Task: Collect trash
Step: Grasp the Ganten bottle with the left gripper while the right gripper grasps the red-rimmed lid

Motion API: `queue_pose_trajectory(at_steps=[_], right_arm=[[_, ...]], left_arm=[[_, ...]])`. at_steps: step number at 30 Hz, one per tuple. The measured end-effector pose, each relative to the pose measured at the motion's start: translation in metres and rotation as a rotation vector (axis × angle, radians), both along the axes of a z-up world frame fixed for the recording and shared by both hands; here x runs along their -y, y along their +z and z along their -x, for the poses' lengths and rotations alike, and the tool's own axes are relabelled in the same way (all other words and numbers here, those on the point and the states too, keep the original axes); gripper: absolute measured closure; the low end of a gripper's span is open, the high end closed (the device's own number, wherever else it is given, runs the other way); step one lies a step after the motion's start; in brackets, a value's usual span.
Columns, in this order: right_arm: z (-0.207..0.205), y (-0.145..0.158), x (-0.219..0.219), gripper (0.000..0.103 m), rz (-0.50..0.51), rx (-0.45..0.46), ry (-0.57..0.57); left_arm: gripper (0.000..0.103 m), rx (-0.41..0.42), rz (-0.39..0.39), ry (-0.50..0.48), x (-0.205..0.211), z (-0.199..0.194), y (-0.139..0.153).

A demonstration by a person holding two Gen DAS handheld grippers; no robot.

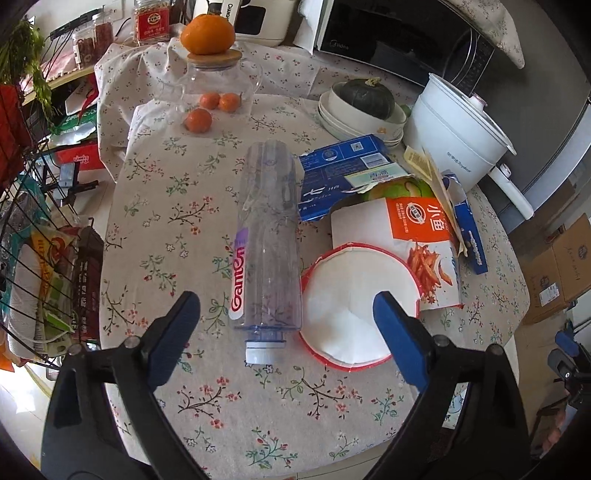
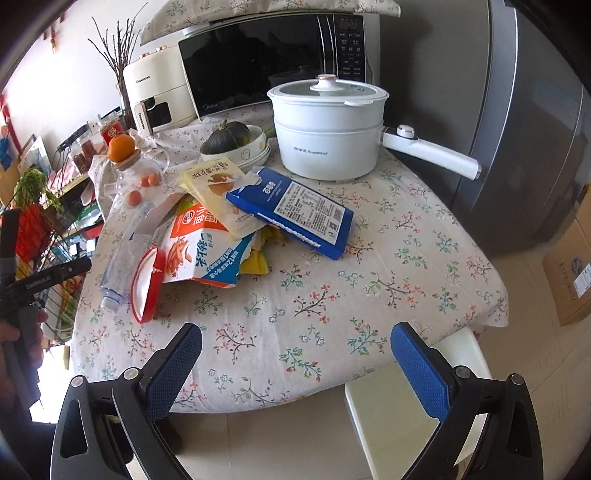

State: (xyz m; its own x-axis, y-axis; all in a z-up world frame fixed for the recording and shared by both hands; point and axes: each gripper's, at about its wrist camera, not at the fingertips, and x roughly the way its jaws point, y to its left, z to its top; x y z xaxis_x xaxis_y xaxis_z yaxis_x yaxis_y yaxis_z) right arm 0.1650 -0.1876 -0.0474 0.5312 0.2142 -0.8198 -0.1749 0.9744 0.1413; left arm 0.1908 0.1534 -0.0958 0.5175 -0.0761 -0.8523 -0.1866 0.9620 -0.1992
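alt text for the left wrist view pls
The open left tongs hover over a floral tablecloth, framing a clear empty plastic bottle lying on its side beside a round red-rimmed white paper lid. Torn blue and orange cardboard boxes lie behind.

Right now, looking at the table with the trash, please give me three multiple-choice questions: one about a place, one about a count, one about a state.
1. Where does the big orange sit?
A. On the jar's wooden lid
B. Inside a white bowl
C. On the microwave

2. How many small oranges lie inside the glass jar?
A. One
B. Three
C. Five

3. How is the clear plastic bottle?
A. Upright, uncapped
B. Lying on its side, capped
C. Held in a gripper

Answers:
1. A, it rests on the lid of the jar.
2. B, three show through the glass.
3. B, it lies flat on the tablecloth with its white cap on.
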Motion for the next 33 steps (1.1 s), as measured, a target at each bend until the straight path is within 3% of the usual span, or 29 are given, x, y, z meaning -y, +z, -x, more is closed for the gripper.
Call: queue_pose_trajectory(at_steps=[7,9,12,18,22,33], right_arm=[[-0.027,-0.025,-0.046,0.0,-0.016,-0.021,0.034],[-0.031,-0.03,-0.058,0.0,-0.034,-0.024,0.05],[-0.036,-0.038,-0.076,0.0,-0.061,-0.027,0.074],[-0.045,-0.05,-0.107,0.002,-0.161,-0.05,0.111],[-0.051,-0.062,-0.134,0.009,-0.222,-0.076,0.144],[-0.073,-0.115,-0.186,0.052,-0.381,-0.188,0.153]], left_arm=[[0.019,-0.056,0.086,0.016,-0.011,-0.031,-0.037],[0.025,-0.066,0.112,0.016,-0.015,-0.036,-0.045],[0.042,-0.093,0.14,0.029,-0.024,-0.039,-0.056],[0.043,-0.056,0.121,0.016,-0.03,-0.022,-0.039],[0.044,-0.019,0.121,0.027,-0.045,-0.001,-0.024],[0.044,0.065,0.076,0.059,-0.082,0.043,-0.004]])
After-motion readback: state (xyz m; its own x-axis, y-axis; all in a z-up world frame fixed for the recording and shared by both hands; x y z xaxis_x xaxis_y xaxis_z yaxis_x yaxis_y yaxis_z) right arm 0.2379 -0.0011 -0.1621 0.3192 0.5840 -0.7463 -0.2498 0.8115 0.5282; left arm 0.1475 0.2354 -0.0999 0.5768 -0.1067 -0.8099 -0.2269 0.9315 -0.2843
